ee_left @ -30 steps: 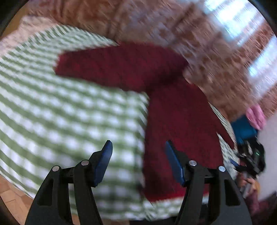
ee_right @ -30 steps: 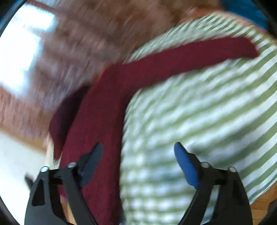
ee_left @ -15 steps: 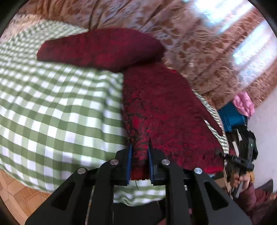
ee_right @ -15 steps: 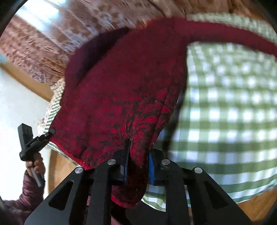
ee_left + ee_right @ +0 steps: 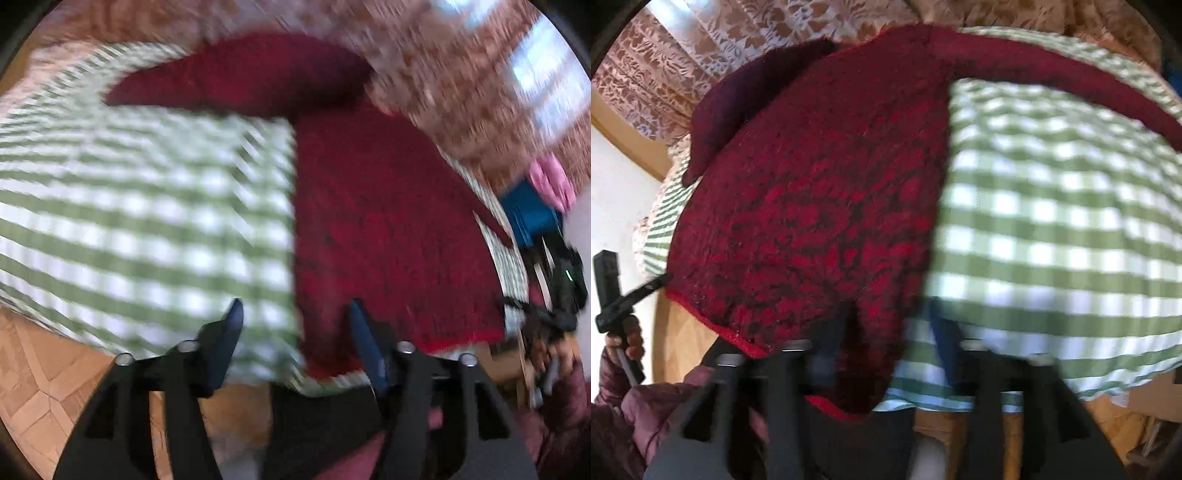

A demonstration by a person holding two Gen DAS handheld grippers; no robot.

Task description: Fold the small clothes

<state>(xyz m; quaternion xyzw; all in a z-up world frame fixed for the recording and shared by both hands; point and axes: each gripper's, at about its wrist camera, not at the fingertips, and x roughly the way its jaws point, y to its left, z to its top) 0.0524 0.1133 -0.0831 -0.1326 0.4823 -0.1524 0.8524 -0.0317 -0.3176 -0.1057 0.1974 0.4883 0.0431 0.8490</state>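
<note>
A small dark red fuzzy sweater [image 5: 380, 221] lies flat on a green-and-white checked cloth [image 5: 140, 229], one sleeve stretched out to the side. The sweater also shows in the right wrist view [image 5: 820, 206]. My left gripper [image 5: 295, 332] is open, its blue pads either side of the sweater's near hem corner, holding nothing. My right gripper [image 5: 882, 350] is open over the sweater's other hem corner, which lies between its blurred fingers. Both views are motion-blurred.
The checked cloth [image 5: 1052, 229] covers a table with wooden floor [image 5: 40, 384] below its near edge. Patterned brown curtains [image 5: 701, 48] hang behind. Blue and pink fabric [image 5: 532, 210] sit at the far right. The other hand-held gripper [image 5: 617, 295] appears at the left edge.
Half a second ago both grippers were shut on the sweater's hem corners. Now both have opened and let the hem go, and the sweater rests flat.
</note>
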